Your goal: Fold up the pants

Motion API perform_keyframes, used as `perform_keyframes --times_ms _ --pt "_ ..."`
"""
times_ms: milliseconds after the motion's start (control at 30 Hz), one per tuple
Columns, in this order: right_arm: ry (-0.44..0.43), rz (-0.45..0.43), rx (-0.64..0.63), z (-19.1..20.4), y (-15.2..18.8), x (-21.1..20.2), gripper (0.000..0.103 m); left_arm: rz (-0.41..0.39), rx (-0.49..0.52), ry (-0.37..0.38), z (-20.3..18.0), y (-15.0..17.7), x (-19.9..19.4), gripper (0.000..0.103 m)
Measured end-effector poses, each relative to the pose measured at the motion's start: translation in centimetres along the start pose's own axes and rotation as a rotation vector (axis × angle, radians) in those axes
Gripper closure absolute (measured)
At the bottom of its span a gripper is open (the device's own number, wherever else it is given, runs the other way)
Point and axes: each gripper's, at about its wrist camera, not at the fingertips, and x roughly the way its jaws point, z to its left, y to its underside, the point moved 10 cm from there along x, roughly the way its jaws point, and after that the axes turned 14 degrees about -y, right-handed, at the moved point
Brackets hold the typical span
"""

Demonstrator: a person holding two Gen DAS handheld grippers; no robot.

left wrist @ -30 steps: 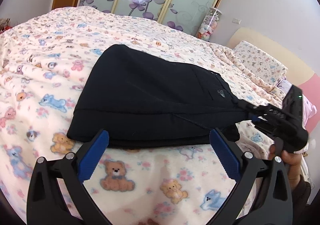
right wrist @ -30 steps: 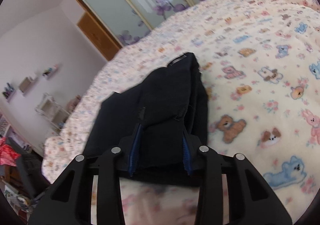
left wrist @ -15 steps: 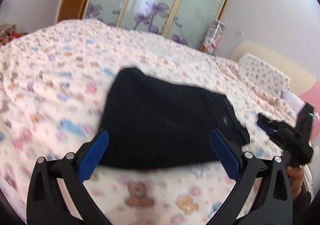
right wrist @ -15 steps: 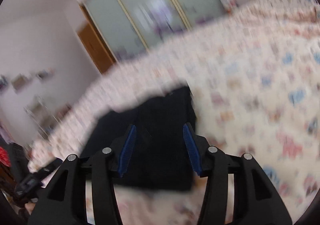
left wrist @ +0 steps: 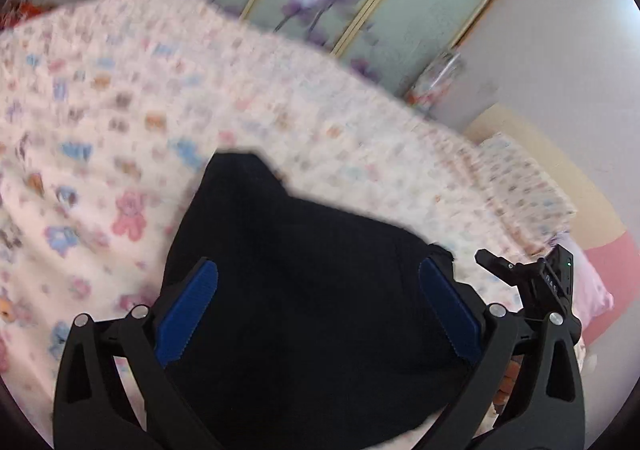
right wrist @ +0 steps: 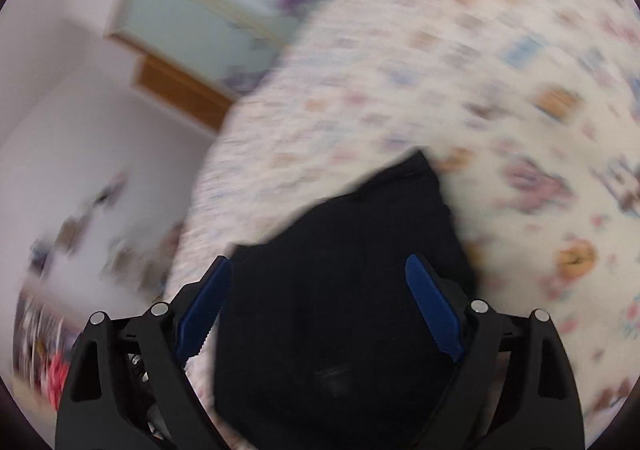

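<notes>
We see the folded black pants (left wrist: 304,290) lying on the bed (left wrist: 120,138), a dark bundle on the bear-print cover. Our left gripper (left wrist: 318,308) is spread wide over them, and our right gripper (right wrist: 318,302) is wide too, with nothing between either pair of blue pads. Both views are blurred, so whether the pads touch the cloth we cannot tell.

One pair of black pants (left wrist: 312,290), one bedspread (left wrist: 120,130), two tongs, one pillow (left wrist: 520,186).
</notes>
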Motion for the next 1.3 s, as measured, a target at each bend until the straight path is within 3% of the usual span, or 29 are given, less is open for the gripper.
perform_keyframes --times_ms 33,100,167,300,567,667,767,900,1033,1200,1300 --pt "-0.015 -0.005 0.022 -1.2 0.1 0.3 0.014 0.042 -0.020 -0.015 0.7 0.5 1.3 0.002" --pt "-0.034 -0.022 0.005 -1.5 0.2 0.3 0.015 0.100 -0.071 0.024 1.7 1.7 3.6 0.002" --pt "-0.014 -0.014 -0.039 -1.3 0.4 0.4 0.015 0.061 -0.087 0.049 2.1 1.7 3.7 0.002" --pt "0.012 -0.009 -0.085 0.6 0.8 -1.1 0.015 0.059 -0.085 0.030 2.3 1.5 2.4 0.002" --pt "-0.160 0.037 -0.147 5.7 6.6 -6.9 0.014 -0.088 0.067 0.086 0.3 3.9 -4.2 0.002" --pt "-0.157 0.057 -0.184 6.0 8.5 -7.3 0.013 -0.109 0.130 0.048 -0.6 5.3 -4.3 0.002" --pt "-0.012 0.132 -0.168 2.6 10.6 -5.6 0.009 -0.041 0.213 -0.079 0.1 7.5 -1.3 0.002" --pt "-0.031 0.122 -0.160 2.0 10.6 -5.6 0.009 -0.064 0.301 -0.173 -0.1 8.6 -0.4 0.002" --pt "-0.085 0.032 -0.223 4.1 9.9 -7.1 0.009 -0.094 0.271 -0.167 0.1 8.2 -1.7 0.002" --pt "-0.199 -0.050 -0.438 9.4 10.4 -8.4 0.007 -0.228 0.205 -0.100 -0.8 7.2 -5.2 0.002" --pt "-0.128 0.007 -0.412 7.8 10.8 -6.4 0.004 -0.167 0.240 -0.172 -1.0 7.4 -2.8 0.002"
